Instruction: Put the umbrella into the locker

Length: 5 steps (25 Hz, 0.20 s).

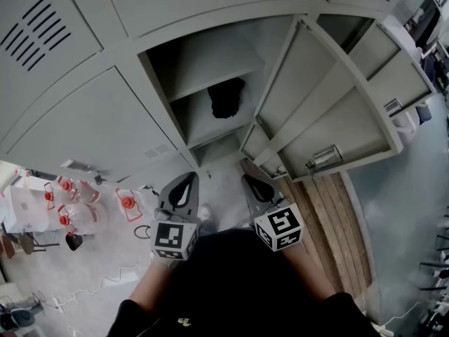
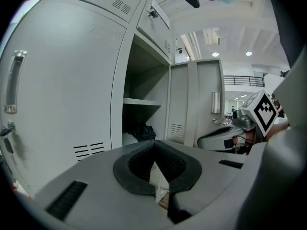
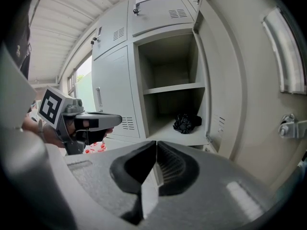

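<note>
The black folded umbrella (image 1: 227, 97) lies on the lower shelf of the open locker (image 1: 203, 62); it also shows as umbrella (image 2: 143, 131) and umbrella (image 3: 187, 122) in the two gripper views. My left gripper (image 1: 184, 180) and right gripper (image 1: 254, 182) hover side by side in front of the locker, well short of it. In the left gripper view the left gripper (image 2: 154, 143) has its jaws meeting with nothing between them. The right gripper (image 3: 156, 143) is likewise shut and empty. The locker door (image 1: 337, 111) stands swung open to the right.
Closed grey lockers (image 1: 91, 125) flank the open one. The open door's handle (image 3: 284, 51) is close on the right of the right gripper. Several clear bottles with red caps (image 1: 77, 213) stand on the floor at the left. A wooden board (image 1: 330, 223) lies on the right.
</note>
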{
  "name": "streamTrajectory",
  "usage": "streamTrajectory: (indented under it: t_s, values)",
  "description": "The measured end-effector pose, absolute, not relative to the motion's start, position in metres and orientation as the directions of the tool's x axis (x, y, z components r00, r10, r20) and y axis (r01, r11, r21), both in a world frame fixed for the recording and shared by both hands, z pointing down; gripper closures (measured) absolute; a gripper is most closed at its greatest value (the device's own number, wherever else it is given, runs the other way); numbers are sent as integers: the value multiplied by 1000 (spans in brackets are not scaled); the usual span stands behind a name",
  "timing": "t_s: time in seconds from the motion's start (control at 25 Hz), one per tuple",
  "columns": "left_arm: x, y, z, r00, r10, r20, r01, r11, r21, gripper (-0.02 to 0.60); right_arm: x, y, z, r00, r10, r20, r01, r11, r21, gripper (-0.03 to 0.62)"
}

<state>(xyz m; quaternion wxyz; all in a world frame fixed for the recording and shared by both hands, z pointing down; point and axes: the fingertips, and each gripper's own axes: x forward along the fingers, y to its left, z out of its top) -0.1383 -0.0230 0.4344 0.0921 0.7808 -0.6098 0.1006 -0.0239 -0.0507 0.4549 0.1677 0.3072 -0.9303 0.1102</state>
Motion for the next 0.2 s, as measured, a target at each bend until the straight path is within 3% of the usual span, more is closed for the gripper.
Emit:
streamTrajectory:
  t_s: [0.2]
  values:
    - [-139,-25,431,219,-941,257,-975,-219,31,573,-19,-53,455,-748,-545,379,-621,776,-110,592]
